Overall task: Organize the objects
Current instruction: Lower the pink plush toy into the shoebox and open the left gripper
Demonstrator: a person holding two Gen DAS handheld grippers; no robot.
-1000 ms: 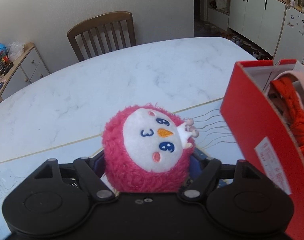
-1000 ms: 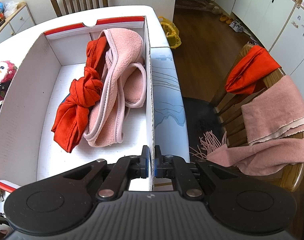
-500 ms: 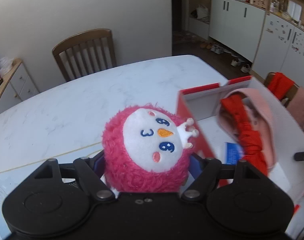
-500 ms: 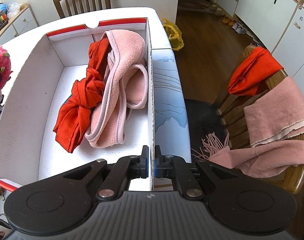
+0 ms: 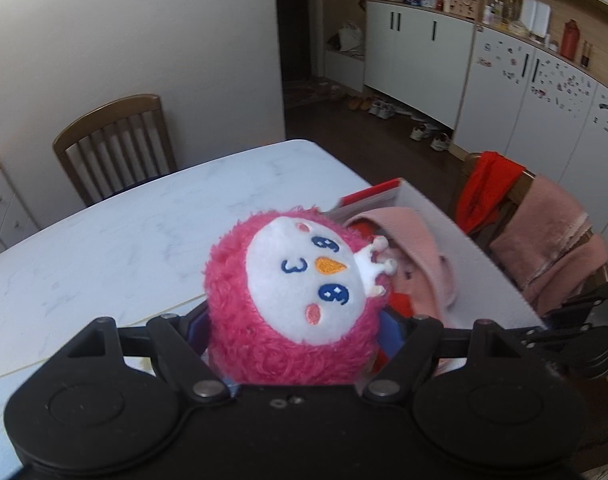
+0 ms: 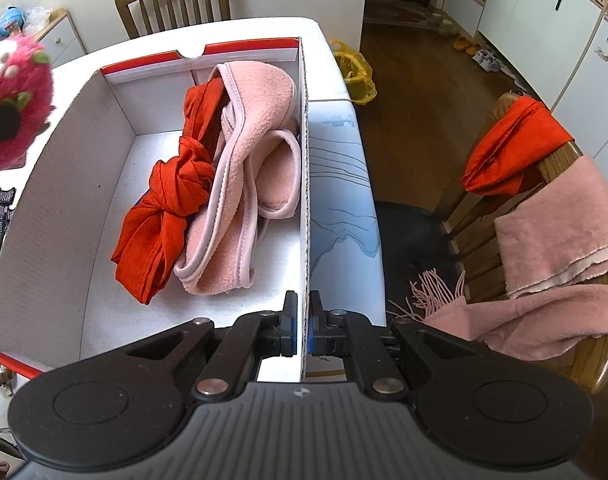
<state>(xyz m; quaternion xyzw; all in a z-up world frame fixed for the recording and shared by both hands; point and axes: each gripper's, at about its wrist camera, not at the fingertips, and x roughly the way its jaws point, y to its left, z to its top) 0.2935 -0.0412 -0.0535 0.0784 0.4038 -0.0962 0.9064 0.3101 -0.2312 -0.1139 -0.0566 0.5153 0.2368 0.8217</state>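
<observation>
The left gripper (image 5: 294, 332) had its jaws clamped on the plush (image 5: 292, 300), held above the box (image 6: 44, 184) edge. The right gripper (image 6: 302, 330) pinched the box wall. Next: carry the plush over the bare floor beside the scarves (image 6: 208, 184), then release.

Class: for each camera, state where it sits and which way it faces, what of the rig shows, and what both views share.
Left wrist: behind the left gripper, angled down over the table; its fingers clamp the plush.
Right wrist: behind the right gripper, looking steeply down; its fingers pinch the box wall.
Shared: plush, box, pink fleece.
</observation>
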